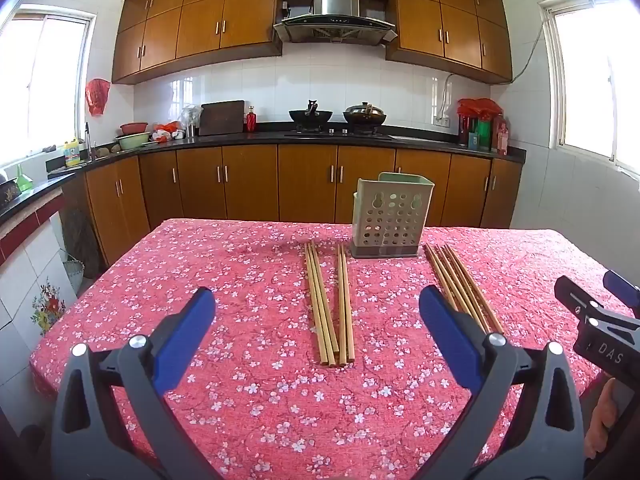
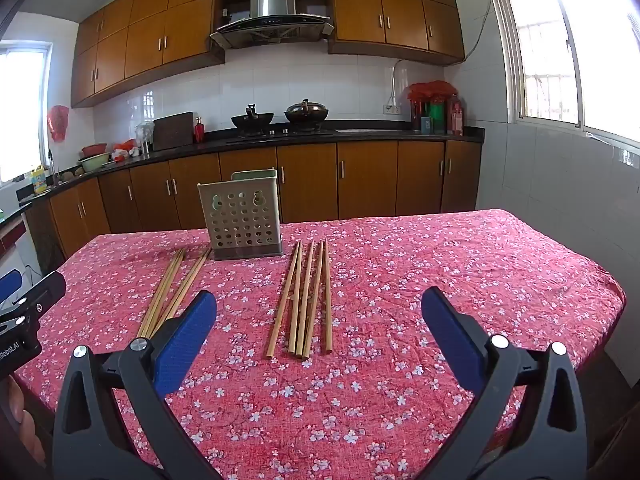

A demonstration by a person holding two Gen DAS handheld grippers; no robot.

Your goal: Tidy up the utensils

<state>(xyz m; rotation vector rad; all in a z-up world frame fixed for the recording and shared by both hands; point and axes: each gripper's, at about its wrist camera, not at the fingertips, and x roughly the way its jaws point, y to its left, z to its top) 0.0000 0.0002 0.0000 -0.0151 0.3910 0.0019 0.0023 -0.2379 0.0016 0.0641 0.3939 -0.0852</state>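
Item 1: left gripper (image 1: 316, 308). Blue-padded jaws are seen spread wide, with nothing held between them; it is poised above the near part of the table, tilted slightly downward

Item 2: right gripper (image 2: 318, 308). Its jaws are likewise spread wide and nothing is pinched; it is held beside the left one, over the near edge of the table

Item 3: table (image 1: 160, 280), covered by a red cloth printed with small white blossoms

Item 4: utensil holder (image 1: 390, 216), pale green, perforated with round holes, set upright on a dark base near the far edge of the table, between the two chopstick groups

Item 5: left group of chopsticks (image 1: 330, 304), bamboo-coloured, laid flat on the cloth to the left of the holder, running from the holder's foot toward the near side; five sticks are counted, in a set of three and a pair

Item 6: right group of chopsticks (image 2: 304, 300), laid flat on the holder's right; five sticks are counted, fanned slightly apart

Item 7: kitchen counter (image 1: 260, 140), dark-topped, seen behind the table with two woks (image 1: 338, 116) on the hob
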